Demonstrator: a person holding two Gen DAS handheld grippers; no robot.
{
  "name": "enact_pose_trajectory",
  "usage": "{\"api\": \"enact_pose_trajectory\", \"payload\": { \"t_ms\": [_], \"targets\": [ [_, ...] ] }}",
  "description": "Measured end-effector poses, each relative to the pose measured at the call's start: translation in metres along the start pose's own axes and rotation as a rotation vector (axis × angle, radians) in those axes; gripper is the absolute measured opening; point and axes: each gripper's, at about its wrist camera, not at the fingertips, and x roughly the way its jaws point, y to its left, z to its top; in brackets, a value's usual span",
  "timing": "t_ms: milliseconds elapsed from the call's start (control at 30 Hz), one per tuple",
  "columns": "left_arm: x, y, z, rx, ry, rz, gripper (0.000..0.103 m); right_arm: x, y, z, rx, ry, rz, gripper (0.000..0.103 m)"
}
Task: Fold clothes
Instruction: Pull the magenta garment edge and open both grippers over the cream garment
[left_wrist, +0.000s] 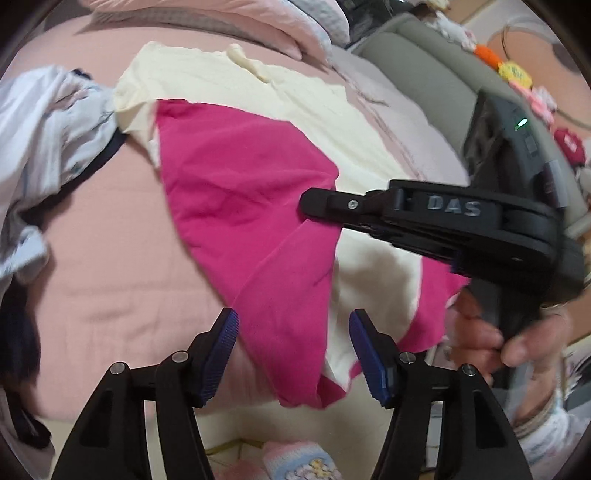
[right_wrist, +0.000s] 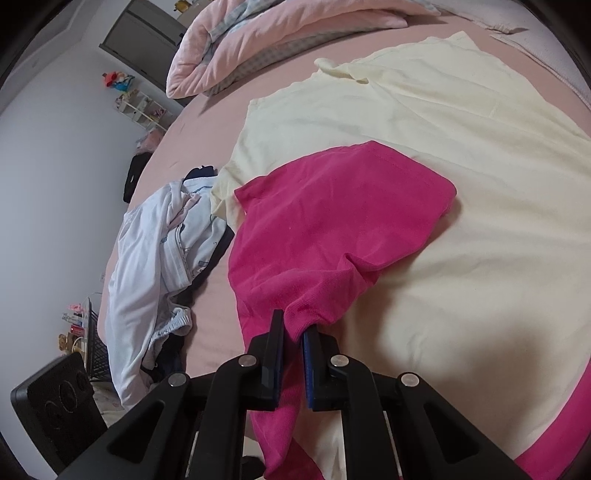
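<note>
A magenta garment (right_wrist: 332, 214) lies partly on a spread cream shirt (right_wrist: 461, 122) on the pink bed. My right gripper (right_wrist: 293, 332) is shut on a bunched edge of the magenta cloth, which rises from the bed into the jaws. In the left wrist view the same magenta garment (left_wrist: 236, 184) hangs in a fold from the right gripper (left_wrist: 314, 203), over the cream shirt (left_wrist: 207, 81). My left gripper (left_wrist: 293, 350) is open; the hanging magenta fold passes between its blue pads (left_wrist: 225, 354), and neither pad presses on it.
A crumpled pile of white and pale blue clothes (right_wrist: 159, 258) lies left of the shirt, also in the left wrist view (left_wrist: 48, 129). A pink quilt (right_wrist: 258, 44) is heaped at the bed's far end. A person's hand (left_wrist: 480, 343) holds the right gripper's handle.
</note>
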Motion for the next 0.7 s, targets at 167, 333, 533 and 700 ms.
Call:
{"api": "enact_pose_trajectory", "payload": {
  "t_ms": [167,333,533,700],
  "targets": [
    [0.012,-0.008,-0.006,0.061,-0.009,-0.011,0.032,-0.001,-0.004,-0.003,-0.004,0.008,-0.035,0.007],
    [0.011,-0.002,-0.016,0.041,0.027,-0.140,0.012,0.001,-0.014,-0.005,0.017,0.026,-0.055,0.007],
    [0.022,0.001,-0.022,0.021,0.080,-0.155,0.012,0.005,-0.021,-0.009,0.032,0.040,-0.054,0.007],
    [0.010,0.001,-0.020,0.027,0.069,-0.123,0.012,0.005,-0.021,-0.014,0.025,0.040,-0.060,0.007]
  ]
}}
